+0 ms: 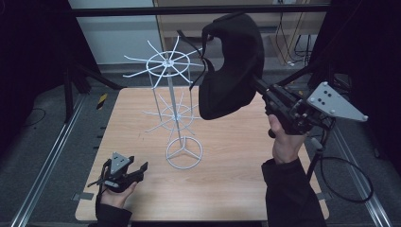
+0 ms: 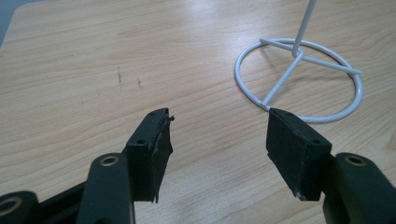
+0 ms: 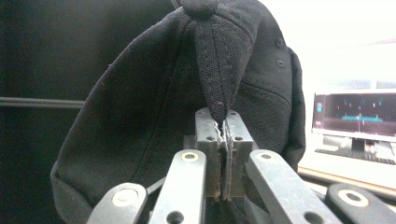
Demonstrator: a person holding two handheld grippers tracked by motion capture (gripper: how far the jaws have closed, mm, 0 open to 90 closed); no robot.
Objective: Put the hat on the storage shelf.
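Overhead, the right gripper (image 1: 257, 85) holds a black fabric baseball cap (image 1: 231, 66) in the air above the far right part of the light wooden counter (image 1: 227, 175). In the right gripper view its jaws are pressed together on a pinched fold of the cap's crown (image 3: 219, 65), just below the top button, and the rest of the cap hangs around them. The cap's brim end hangs lowest and its back strap loops towards a white wire display stand with radiating hook arms (image 1: 172, 101). The cap's left edge lies close beside the stand's upper ring of arms (image 1: 165, 62); whether strap and arm tips touch cannot be told.

The stand rises from a round wire base (image 1: 184, 152) near the middle of the counter, with a second, lower tier of arms halfway up its pole. Bare counter surrounds the base on all sides, with the widest open stretch at the right, under the raised cap.

The left gripper (image 1: 130, 172) rests low at the near left corner of the counter, close to the front edge. Its jaws stand wide apart with nothing between them, and in the left gripper view they point over bare wood towards the base ring (image 2: 299, 79), which lies just beyond the right-hand pad (image 2: 292, 149).
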